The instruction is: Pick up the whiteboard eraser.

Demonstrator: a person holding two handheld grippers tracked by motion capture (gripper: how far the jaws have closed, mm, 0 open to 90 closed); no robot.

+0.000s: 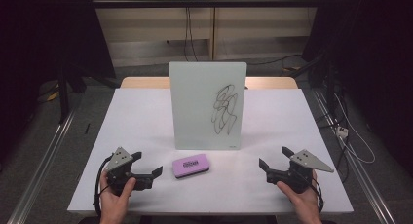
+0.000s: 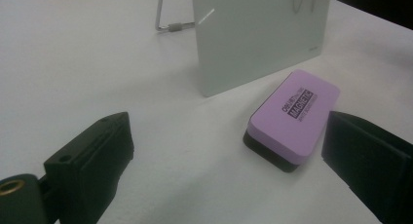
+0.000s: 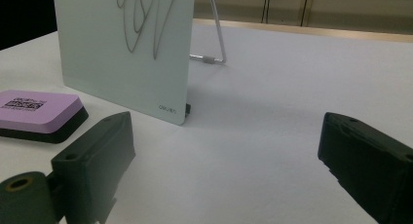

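Observation:
A small whiteboard (image 1: pixel 208 104) stands upright on a wire stand at the middle of the white table (image 1: pixel 136 117), with a black scribble (image 1: pixel 225 109) on its right half. In front of it a purple magnetic eraser (image 1: pixel 191 166) lies flat. My left gripper (image 1: pixel 147 164) rests near the front edge, just left of the eraser, open and holding nothing. In the left gripper view the eraser (image 2: pixel 294 117) lies ahead, close to the right jaw, and the board (image 2: pixel 258 36) stands beyond it. My right gripper (image 1: pixel 274 157) sits open at the front right, apart from the board (image 3: pixel 122 53).
The board's wire stand leg (image 3: pixel 214 39) reaches back behind it on the table. Bare tabletop lies between the two grippers and on both sides of the board. Cables and metal rails run along the floor around the table.

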